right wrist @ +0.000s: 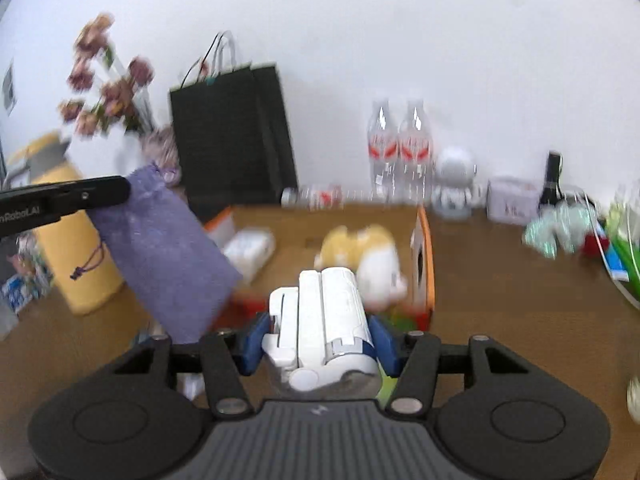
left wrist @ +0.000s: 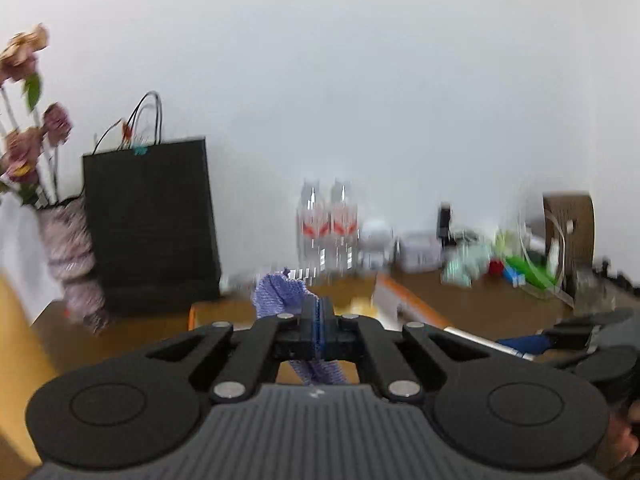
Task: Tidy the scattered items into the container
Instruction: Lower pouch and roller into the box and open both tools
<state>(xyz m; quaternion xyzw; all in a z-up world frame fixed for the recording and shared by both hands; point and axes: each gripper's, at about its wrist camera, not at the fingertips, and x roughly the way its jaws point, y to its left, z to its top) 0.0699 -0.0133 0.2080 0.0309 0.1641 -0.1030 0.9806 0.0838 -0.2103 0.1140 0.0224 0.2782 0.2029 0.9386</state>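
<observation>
Purple mesh pouch (right wrist: 160, 248) hangs clamped in left fingers (left wrist: 318, 312); right fingers (right wrist: 252, 344) squeeze a white device (right wrist: 328, 320).

Your left gripper (left wrist: 319, 312) is hiding most of the purple pouch (left wrist: 276, 290); motion blur is smearing the bottles (left wrist: 328, 224) and the desk clutter (left wrist: 504, 264).

Orange-rimmed cardboard box (right wrist: 424, 248) on brown wooden table (right wrist: 500, 300): yellow-and-white plush toy (right wrist: 368, 256) inside at right, white packet (right wrist: 250, 250) inside at left. Behind box, against wall: black paper bag (right wrist: 232, 136) left, two clear plastic bottles (right wrist: 400, 152) centre, small white robot figure (right wrist: 456, 184) right of them.
</observation>
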